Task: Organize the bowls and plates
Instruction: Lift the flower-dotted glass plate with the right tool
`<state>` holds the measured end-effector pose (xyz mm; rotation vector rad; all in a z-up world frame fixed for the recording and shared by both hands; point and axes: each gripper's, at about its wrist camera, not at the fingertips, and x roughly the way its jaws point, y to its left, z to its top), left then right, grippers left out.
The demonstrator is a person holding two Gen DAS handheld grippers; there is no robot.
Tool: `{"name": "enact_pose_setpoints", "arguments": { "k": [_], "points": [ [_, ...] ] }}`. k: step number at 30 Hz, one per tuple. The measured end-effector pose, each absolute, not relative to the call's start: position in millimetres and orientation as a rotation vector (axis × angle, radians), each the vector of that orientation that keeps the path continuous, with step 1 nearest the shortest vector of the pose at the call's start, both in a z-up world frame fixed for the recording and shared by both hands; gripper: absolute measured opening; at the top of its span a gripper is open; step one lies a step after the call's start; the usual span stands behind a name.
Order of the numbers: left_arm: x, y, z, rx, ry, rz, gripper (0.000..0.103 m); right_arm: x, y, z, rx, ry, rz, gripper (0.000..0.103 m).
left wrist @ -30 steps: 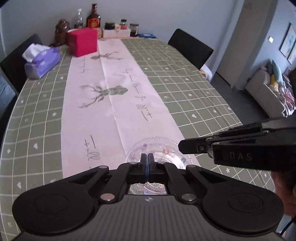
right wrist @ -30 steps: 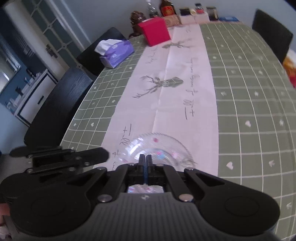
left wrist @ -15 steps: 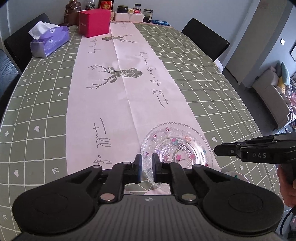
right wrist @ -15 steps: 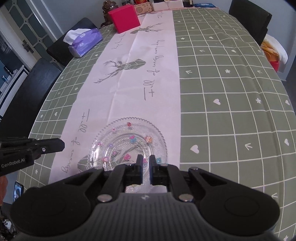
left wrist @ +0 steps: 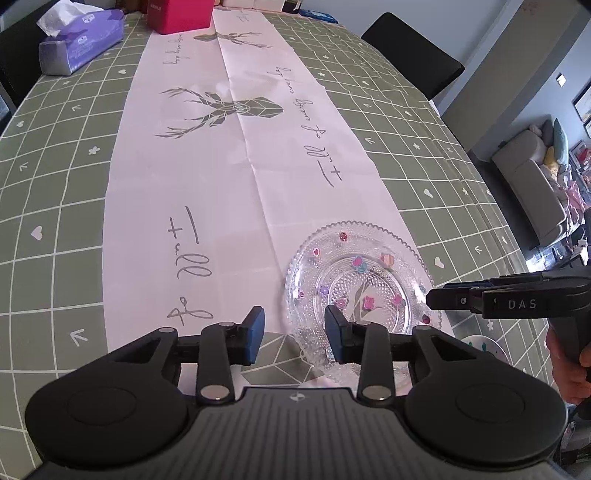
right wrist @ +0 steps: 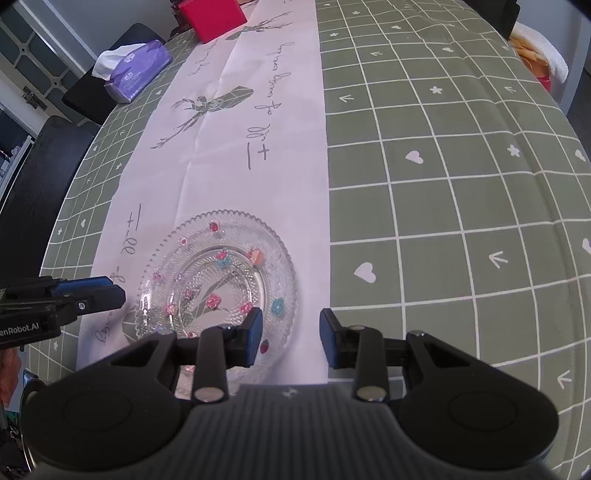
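Left gripper (left wrist: 293, 334) and right gripper (right wrist: 290, 336) both gape empty above the glass plate (left wrist: 360, 280) on the runner (left wrist: 236, 177).

a table (left wrist: 66, 192) covered in a green checked cloth carries a long pale runner (left wrist: 229, 155) with deer prints down its middle. on the runner's near end sits a clear glass plate (left wrist: 360, 280); farther off are a purple tissue pack (left wrist: 79, 38) and a red box (left wrist: 179, 14).

I see the plate (left wrist: 360, 280) on the runner's (left wrist: 236, 155) near end, tissue box (left wrist: 79, 38) far left, box (left wrist: 179, 14) behind.
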<state>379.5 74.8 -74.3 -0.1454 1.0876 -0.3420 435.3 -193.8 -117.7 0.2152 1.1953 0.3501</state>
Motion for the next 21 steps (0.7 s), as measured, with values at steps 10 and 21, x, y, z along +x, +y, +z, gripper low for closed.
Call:
{"name": "enact_pose_setpoints", "arguments": {
  "k": [10,21],
  "points": [
    [393,83,-91,-0.214,1.143,-0.413,0.044,440,-194,-125,0.232,1.196,0.387,0.033],
    [411,81,-99,-0.209,1.2,-0.466,0.046,442,-189,-128,0.254,1.217,0.438,0.025]
  ]
}}
